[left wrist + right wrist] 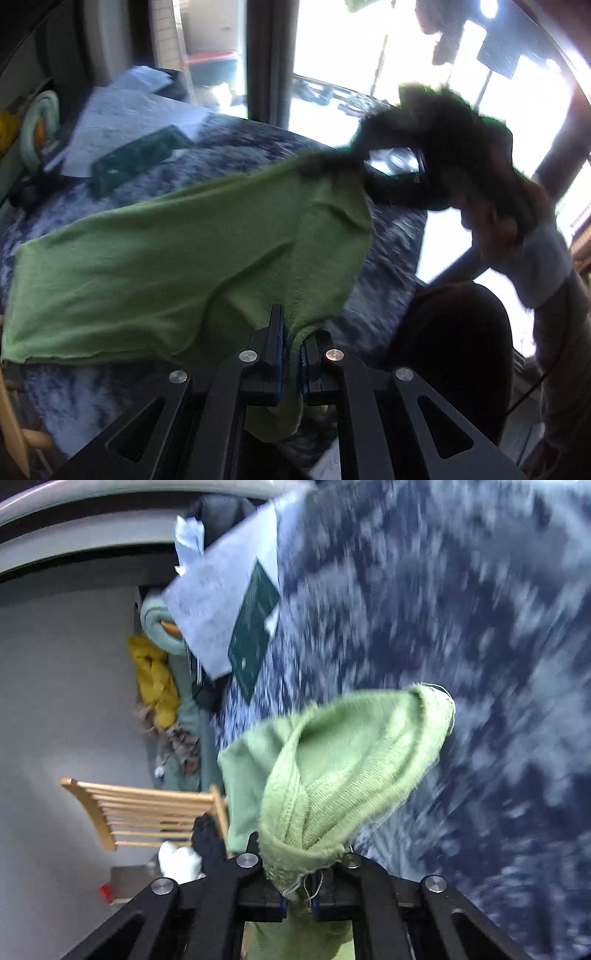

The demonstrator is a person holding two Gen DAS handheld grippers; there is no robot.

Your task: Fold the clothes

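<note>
A light green knit garment [184,258] hangs stretched above a table covered in a blue-and-white mottled cloth [258,147]. My left gripper [291,343] is shut on one edge of the garment near the bottom centre of the left wrist view. My right gripper [369,158], dark and blurred, holds the far corner at the upper right. In the right wrist view the right gripper [299,882] is shut on a bunched, frayed corner of the green garment [343,760], held above the mottled cloth [480,664].
A dark green flat case [140,158] lies on white papers [122,118] at the table's far left. A wooden chair [147,812] stands beside the table. Yellow and teal clothes [155,675] are piled by the wall. A dark chair back [454,350] is at right, next to the person.
</note>
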